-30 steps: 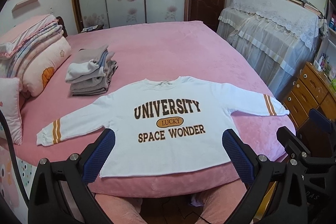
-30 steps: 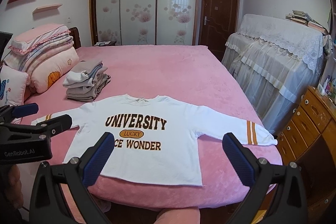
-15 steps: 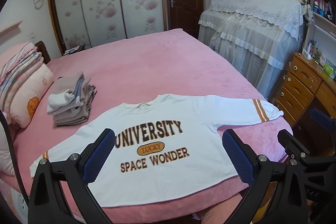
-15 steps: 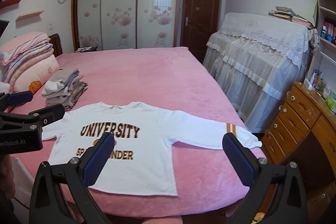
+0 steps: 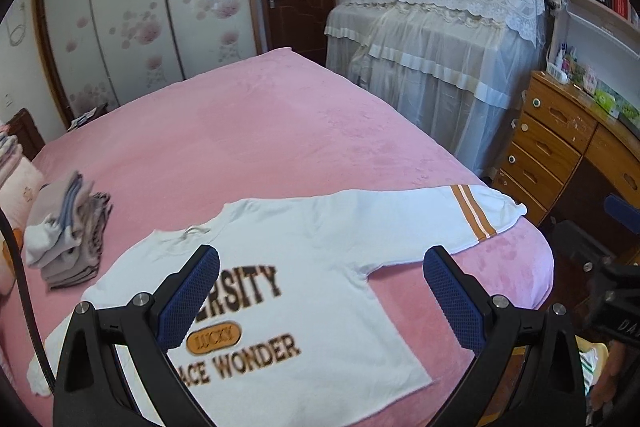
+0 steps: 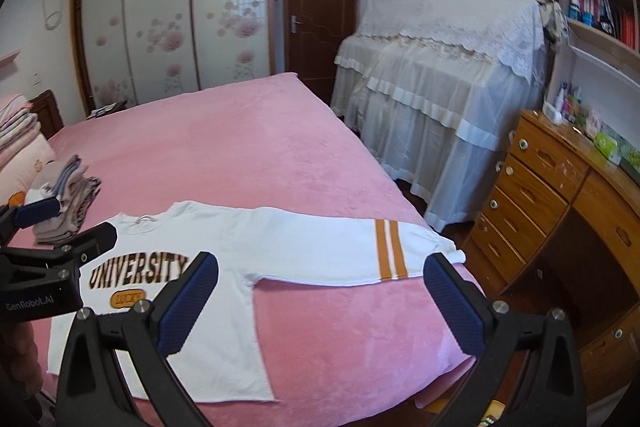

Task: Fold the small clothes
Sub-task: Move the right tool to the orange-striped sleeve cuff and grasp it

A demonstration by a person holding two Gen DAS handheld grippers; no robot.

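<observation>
Both claws, left claw [image 5: 320, 291] and right claw [image 6: 320, 295], are held wide and empty above the sweatshirt [image 6: 240, 247]; only one layer of the striped sleeve [image 6: 390, 251], lying just ahead of the right claw, might be pinched.

Both tongs, left [image 5: 320, 301] and right [image 6: 320, 301], swung rightward toward sweatshirt's [image 6: 280, 247] striped sleeve.

Both wrist cameras look from the bed's [image 5: 280, 131] near edge, low and close, across it toward the wardrobe [image 6: 168, 23], sharing the white sweatshirt [image 5: 320, 251], the right view set further right.
</observation>
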